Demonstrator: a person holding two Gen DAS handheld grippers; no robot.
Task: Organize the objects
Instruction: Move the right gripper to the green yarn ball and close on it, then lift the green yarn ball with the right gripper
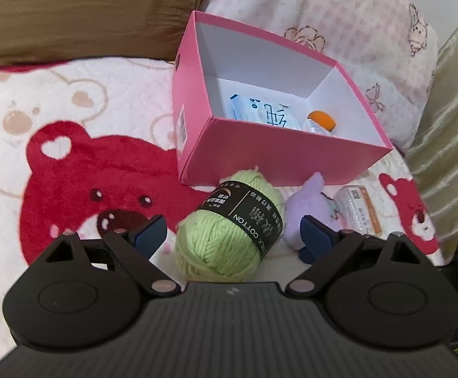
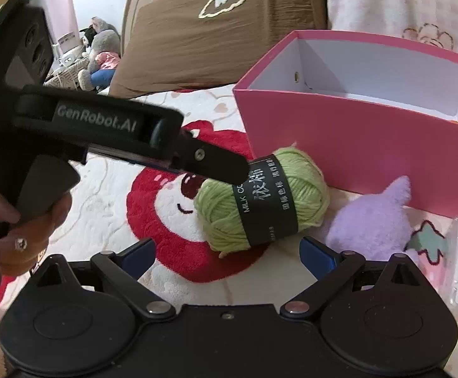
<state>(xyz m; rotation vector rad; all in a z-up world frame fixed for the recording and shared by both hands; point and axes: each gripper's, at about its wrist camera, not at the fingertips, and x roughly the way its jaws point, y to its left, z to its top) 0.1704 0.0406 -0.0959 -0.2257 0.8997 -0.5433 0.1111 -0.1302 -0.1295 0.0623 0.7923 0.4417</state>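
A bed spread with a white fleece blanket (image 1: 71, 100) printed with red bears is used as the sorting surface. An open pink cardboard box (image 1: 260, 154) is set there as the collecting bin, and just before it a green yarn ball with a black paper band (image 1: 232, 230) is straddled by the left gripper (image 1: 233, 236), jaws wide and pressing nothing, presumably for lifting in. The right gripper (image 2: 229, 252) is held near the box too, spread and empty.

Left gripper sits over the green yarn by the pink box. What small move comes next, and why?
Probably close the left gripper on the yarn ball: the ball lies between its open fingers, with visible gaps to the pads. It belongs in the pink box just behind.
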